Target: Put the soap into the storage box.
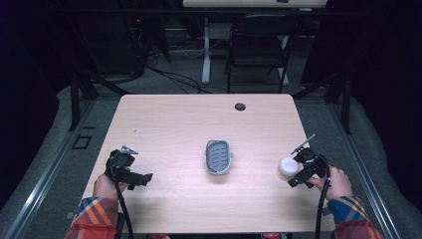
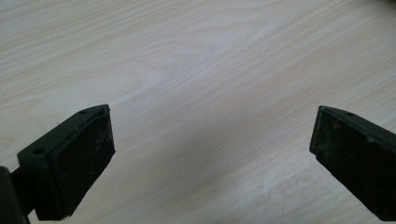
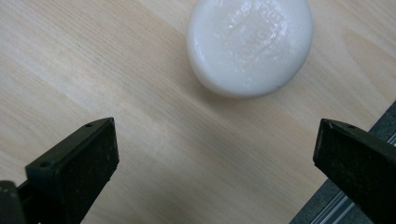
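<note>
Dark room, grey floor [image 1: 45, 149]; black chair [image 1: 257, 47], perhaps folding, beyond wooden table [image 1: 174, 119].

text: none legible | white soap [image 3: 250, 44]: embossed marks, unreadable

Plaid sleeves of orange, blue and yellow are worn; black two-jaw grippers, left [image 1: 135, 180] and right [image 1: 300, 168], are trailed by black cables.

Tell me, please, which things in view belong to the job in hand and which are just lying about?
In the job:
- white soap bar, just ahead of the open right claw
- grey soap dish, mid-table, likely where it goes
- left claw, open over bare wood

Lying about:
- black folding chair beyond the table
- floor cables
</note>
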`<state>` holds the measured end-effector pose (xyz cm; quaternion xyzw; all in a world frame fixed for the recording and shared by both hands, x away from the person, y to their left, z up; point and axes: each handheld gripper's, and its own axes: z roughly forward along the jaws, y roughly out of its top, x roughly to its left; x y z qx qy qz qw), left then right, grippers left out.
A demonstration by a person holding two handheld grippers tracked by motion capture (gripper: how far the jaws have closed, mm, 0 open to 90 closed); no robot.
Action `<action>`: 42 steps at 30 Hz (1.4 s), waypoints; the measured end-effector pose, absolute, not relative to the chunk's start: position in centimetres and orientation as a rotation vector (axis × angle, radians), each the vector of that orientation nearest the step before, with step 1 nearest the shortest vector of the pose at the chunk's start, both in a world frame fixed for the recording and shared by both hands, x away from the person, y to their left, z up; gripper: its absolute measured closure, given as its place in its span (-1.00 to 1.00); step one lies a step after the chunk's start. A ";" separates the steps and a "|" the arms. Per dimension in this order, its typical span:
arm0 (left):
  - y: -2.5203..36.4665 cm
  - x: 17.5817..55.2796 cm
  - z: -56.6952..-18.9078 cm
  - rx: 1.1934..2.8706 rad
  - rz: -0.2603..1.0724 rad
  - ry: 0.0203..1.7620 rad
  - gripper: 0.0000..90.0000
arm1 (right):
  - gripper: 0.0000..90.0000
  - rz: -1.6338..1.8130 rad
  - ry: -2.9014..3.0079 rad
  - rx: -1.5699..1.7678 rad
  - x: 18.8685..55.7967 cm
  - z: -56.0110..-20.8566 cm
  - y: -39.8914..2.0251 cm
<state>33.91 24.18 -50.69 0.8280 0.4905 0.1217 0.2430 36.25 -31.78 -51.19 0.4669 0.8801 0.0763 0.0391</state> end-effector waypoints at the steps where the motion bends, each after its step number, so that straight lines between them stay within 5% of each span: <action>1: 24.2 33.9 -50.7 2.262 0.335 1.341 -1.00 | -1.00 0.253 2.680 1.445 36.3 -51.3 -31.7; 42: 23.9 34.0 -50.8 2.273 0.318 1.334 -1.00 | -0.99 0.184 2.740 1.443 41.4 -52.6 -30.1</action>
